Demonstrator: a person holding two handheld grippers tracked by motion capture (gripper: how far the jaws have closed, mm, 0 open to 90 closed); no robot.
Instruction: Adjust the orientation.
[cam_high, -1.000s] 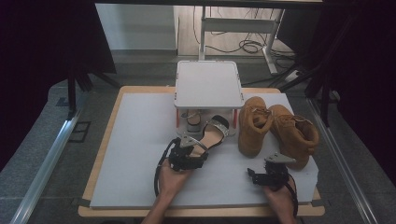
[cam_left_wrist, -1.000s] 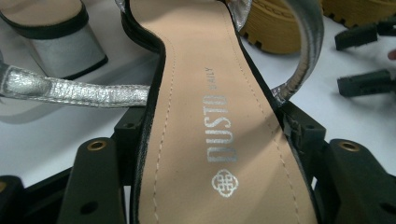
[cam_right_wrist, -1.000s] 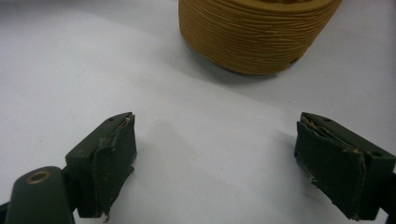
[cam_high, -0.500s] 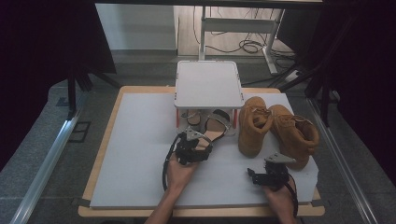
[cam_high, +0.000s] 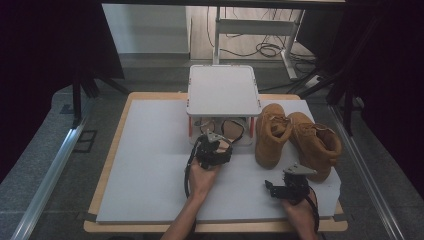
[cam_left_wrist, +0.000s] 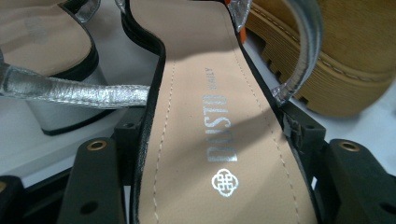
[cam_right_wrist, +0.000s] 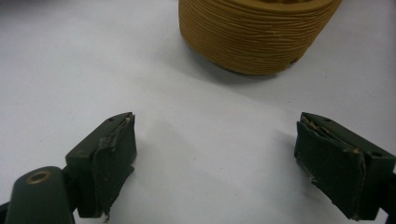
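Note:
My left gripper (cam_high: 214, 150) is shut across a silver-strapped sandal (cam_left_wrist: 205, 116) with a beige insole, one black jaw pressing on each side. In the high view this sandal (cam_high: 231, 131) lies partly under the white raised stand (cam_high: 223, 90). A second sandal (cam_left_wrist: 42, 42) of the same kind, with a block heel, stands just beside it at the left in the left gripper view. Two tan boots (cam_high: 272, 132) (cam_high: 316, 144) stand right of the stand. My right gripper (cam_high: 292, 184) rests low over the white mat, open and with nothing in it (cam_right_wrist: 215, 158), in front of a boot (cam_right_wrist: 257, 32).
The stand's red-orange leg (cam_left_wrist: 239, 33) and a boot's ridged sole (cam_left_wrist: 327, 70) sit close on the held sandal's right. The white mat (cam_high: 150, 165) lies on a wooden-edged table (cam_high: 107, 165). Cables and a desk frame (cam_high: 260, 30) are on the floor beyond.
My left gripper has carried the sandal away from the person and a little right, so the sandal now sits under the stand's front edge. The right gripper has not moved.

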